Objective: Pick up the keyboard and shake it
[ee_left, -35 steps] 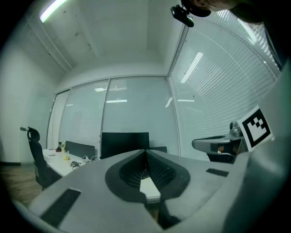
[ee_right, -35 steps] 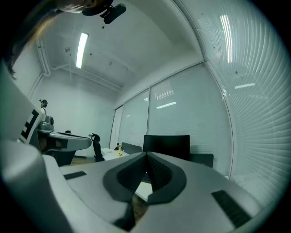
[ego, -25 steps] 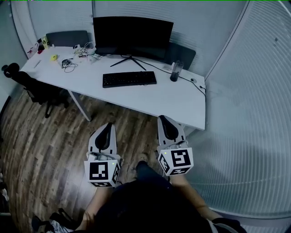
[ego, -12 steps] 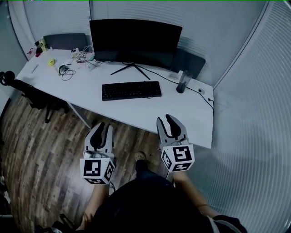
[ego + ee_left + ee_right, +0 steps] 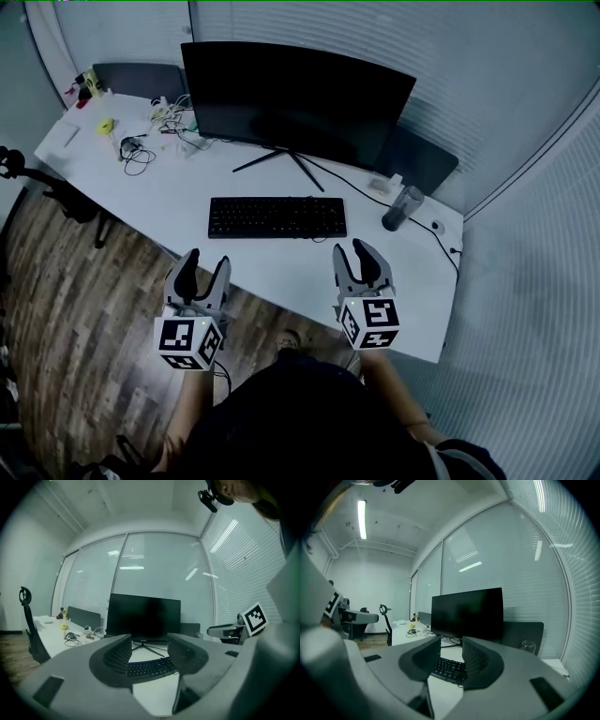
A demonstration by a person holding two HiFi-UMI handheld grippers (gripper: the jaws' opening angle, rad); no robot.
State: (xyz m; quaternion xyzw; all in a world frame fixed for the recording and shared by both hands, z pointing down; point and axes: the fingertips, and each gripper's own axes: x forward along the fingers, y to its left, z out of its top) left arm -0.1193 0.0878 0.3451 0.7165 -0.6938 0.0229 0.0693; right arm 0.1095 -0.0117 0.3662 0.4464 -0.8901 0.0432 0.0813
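Observation:
A black keyboard (image 5: 277, 217) lies flat on the white desk (image 5: 178, 187), in front of the monitor. Both grippers hang in the air short of it, near the desk's front edge. My left gripper (image 5: 205, 263) is over the floor just before that edge, its jaws opening with nothing between them. Over the desk's front right part is my right gripper (image 5: 361, 251), jaws also opening and empty. Along the left jaws I see the keyboard (image 5: 150, 666) ahead, and along the right jaws the keyboard (image 5: 449, 668) again, well beyond the tips.
A large black monitor (image 5: 295, 98) on a stand rises behind the keyboard. A dark tumbler (image 5: 401, 208) and cables sit to the right. Small items and wires (image 5: 141, 131) clutter the far left. An office chair (image 5: 42, 183) stands left of the desk, on a wood floor.
Both grippers have come forward toward the desk, the right one now over its front edge. Their jaws, closed a second ago, have spread apart. The keyboard has not moved.

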